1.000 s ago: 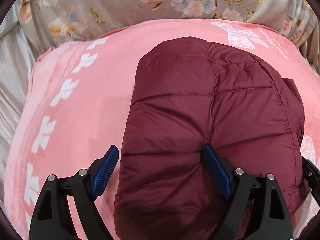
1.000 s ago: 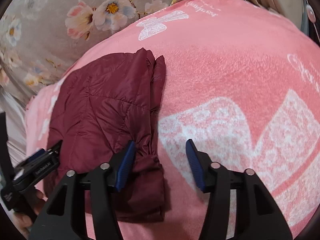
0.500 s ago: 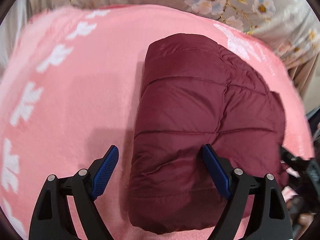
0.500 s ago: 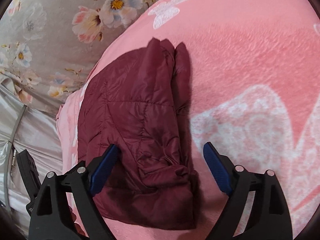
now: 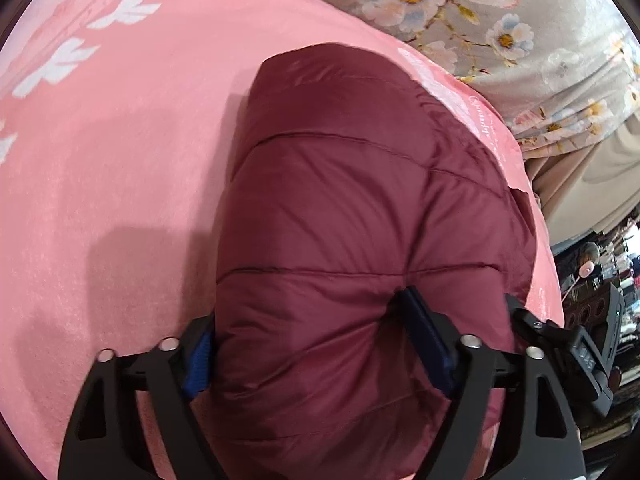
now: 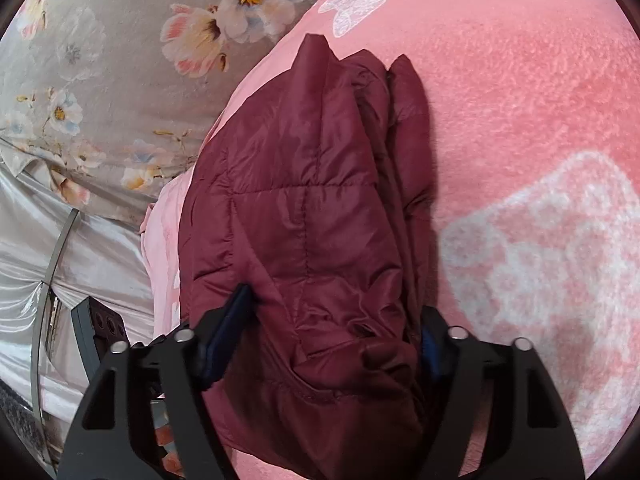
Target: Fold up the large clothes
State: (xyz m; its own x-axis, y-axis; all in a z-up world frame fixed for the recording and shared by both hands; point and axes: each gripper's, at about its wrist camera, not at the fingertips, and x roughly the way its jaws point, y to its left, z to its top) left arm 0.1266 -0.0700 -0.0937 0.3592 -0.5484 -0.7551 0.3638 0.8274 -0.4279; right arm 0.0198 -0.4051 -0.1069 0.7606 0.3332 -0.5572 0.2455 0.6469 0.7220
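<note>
1. Left wrist view: the left gripper [image 5: 308,340] is closing its jaws on the near end of the jacket [image 5: 360,208], and its blue pads [image 5: 424,332] are already pressing into the puffy fabric from both sides, so the padding is bulging up between them

2. The right pad is sinking into a crease where the quilting seams are gathering, while the left pad is sitting against the jacket's left edge, half hidden by it

3. The jacket, maroon and quilted, is lying folded into a thick bundle on the blanket [image 5: 120,140], stretching away from the jaws towards the blanket's far edge

4. The blanket is pink with white leaf prints and is spreading out to the left of the jacket; beyond it a grey floral sheet [image 5: 520,40] is showing

5. The other tool's black body [image 5: 576,352] is peeking in at the right edge, just beside the jacket

6. Right wrist view: the right gripper [image 6: 328,332] is also closing, with its pads [image 6: 228,328] squeezing the jacket's [image 6: 304,220] layered near end between them

7. Here the stacked folds are lying along the jacket's right side, next to a large white print on the blanket [image 6: 520,100]

8. The floral sheet [image 6: 100,80] is lying at the left of this view, beyond the blanket's edge
</note>
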